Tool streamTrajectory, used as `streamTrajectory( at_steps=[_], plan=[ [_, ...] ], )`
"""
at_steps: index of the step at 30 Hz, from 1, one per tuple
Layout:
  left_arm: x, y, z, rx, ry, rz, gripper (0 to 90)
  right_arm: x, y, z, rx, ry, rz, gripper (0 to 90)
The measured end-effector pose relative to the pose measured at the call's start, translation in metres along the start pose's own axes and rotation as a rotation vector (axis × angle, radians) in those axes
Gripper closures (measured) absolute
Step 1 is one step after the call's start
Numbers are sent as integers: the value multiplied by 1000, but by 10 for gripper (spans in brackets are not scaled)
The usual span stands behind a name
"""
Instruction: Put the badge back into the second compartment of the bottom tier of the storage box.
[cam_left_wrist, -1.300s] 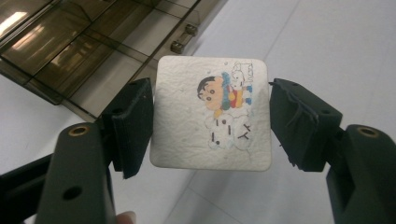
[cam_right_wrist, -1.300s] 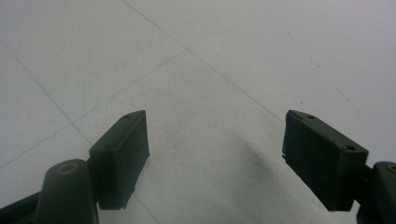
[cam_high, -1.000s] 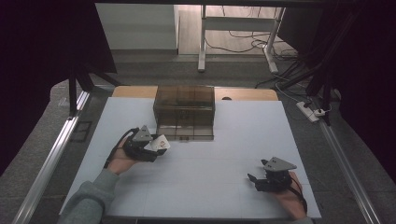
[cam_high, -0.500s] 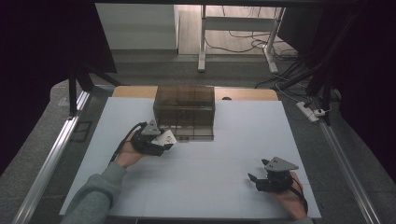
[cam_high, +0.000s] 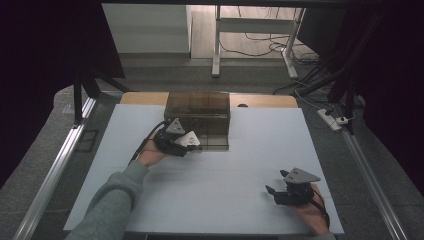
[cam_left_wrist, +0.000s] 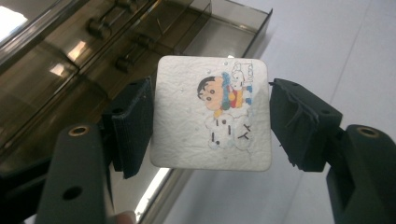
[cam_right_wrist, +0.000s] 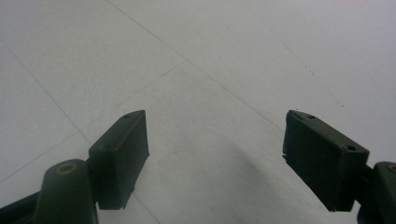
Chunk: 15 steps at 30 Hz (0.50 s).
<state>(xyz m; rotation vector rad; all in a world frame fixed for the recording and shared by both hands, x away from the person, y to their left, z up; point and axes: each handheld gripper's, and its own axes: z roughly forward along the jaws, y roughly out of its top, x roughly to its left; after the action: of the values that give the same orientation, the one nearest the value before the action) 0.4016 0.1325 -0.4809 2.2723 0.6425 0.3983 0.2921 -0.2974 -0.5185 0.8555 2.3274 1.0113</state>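
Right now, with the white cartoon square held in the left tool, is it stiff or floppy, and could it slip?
The white cartoon square is probably stiff: it stays flat between the left tool's jaws, unsagging. Its pulpy texture suggests it is light. Slipping seems unlikely, though the jaws hold only its side edges.

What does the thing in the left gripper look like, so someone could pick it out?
Find the smoky clear box at the table's far edge. At its front, the left gripper holds a card: a white square with rounded corners, and the one thing bearing a colourful cartoon child.
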Motion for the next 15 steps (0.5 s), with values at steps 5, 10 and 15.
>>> streamTrajectory(
  at_steps=[5, 10, 15],
  plan=[
    [4, 7, 11, 5, -23, 1, 323, -1, 0, 0, -2, 3, 6, 223],
    [7, 12, 19, 17, -36, 13, 323, -1, 0, 1, -5, 7, 7, 223],
    [13, 14, 26, 17, -53, 6, 323, -1, 0, 1, -2, 7, 6, 223]
  ],
)
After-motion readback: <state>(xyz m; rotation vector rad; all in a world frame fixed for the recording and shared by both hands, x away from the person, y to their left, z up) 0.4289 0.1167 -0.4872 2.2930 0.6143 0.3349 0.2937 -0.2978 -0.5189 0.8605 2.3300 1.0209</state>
